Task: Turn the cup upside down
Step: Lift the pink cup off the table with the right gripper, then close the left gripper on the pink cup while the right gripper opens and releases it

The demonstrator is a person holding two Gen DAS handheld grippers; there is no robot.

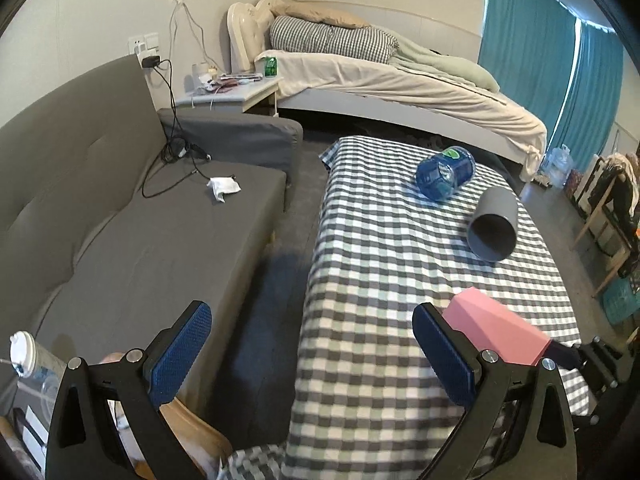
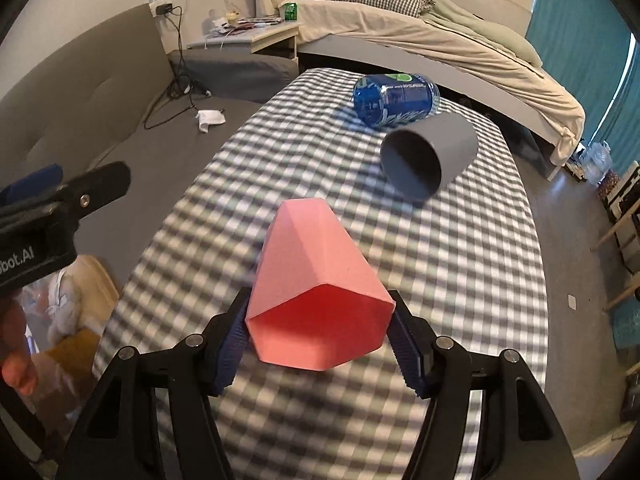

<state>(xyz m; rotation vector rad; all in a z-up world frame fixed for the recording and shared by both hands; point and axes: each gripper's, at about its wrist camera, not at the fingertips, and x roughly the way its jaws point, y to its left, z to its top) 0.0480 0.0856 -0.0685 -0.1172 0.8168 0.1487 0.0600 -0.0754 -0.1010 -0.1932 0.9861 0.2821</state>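
While the right gripper (image 2: 320,344) clamps the pink cup (image 2: 316,280) near its open mouth, the cup is carried on its side above the checked tablecloth (image 2: 460,280), mouth toward the camera and closed base pointing away down the table. The ribbed blue pads (image 2: 234,344) press the cup's outer wall from left and right. The cup is faceted, with flat panels that taper toward the base, a matte surface and a polygonal rim; the tablecloth below it is blurred.

The left gripper (image 1: 312,360) hangs over the near left edge of the table with its fingers spread wide and nothing between them. Its textured blue pads (image 1: 182,352) are well apart. In the left wrist view the pink cup (image 1: 500,328) appears just beyond the right-hand finger.

Farther along the table a grey cup (image 2: 432,156) lies on its side, smooth and round, mouth turned toward the near end. Just beyond it a blue plastic bottle (image 2: 396,98) with a printed label also lies on its side, close to the far edge. A broad stretch of bare cloth separates the pink cup from both objects.

The cloth drapes over the table's left edge, and a narrow floor gap separates that edge from a grey fabric sofa (image 1: 120,216), which carries a black cable (image 1: 168,148) and a crumpled white tissue (image 1: 223,188). Beyond the far edge stands a bed (image 1: 400,80) with rumpled cream bedding. Open floor runs along the table's right side.
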